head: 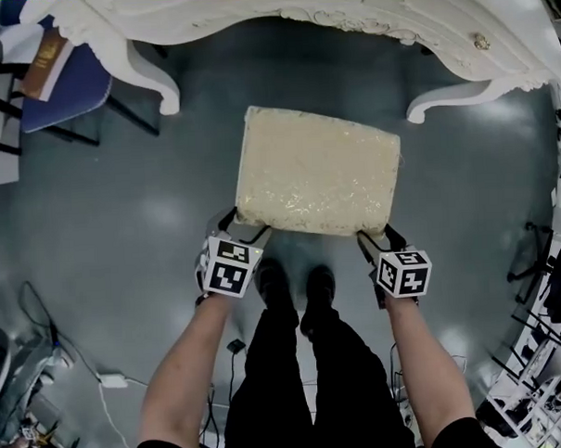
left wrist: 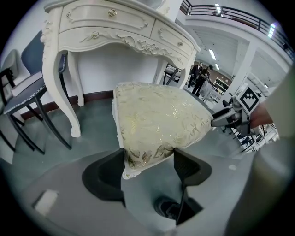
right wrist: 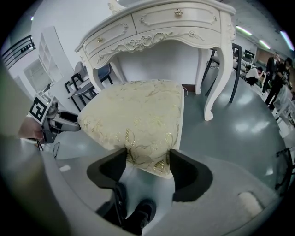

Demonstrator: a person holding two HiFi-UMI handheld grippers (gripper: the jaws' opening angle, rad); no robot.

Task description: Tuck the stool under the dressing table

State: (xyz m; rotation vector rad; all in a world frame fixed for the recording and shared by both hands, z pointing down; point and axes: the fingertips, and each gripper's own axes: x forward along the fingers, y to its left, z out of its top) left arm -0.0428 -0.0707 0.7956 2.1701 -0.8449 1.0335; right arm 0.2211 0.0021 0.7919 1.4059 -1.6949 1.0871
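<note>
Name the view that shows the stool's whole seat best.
Head view: the stool seat shows complete from above, all four edges visible. The left and right gripper views each show it slanted from one near corner, far edges foreshortened.

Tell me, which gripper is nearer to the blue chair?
Left. The left gripper holds the stool at the corner toward the blue chair; the right gripper holds its other near corner, farther away.
</note>
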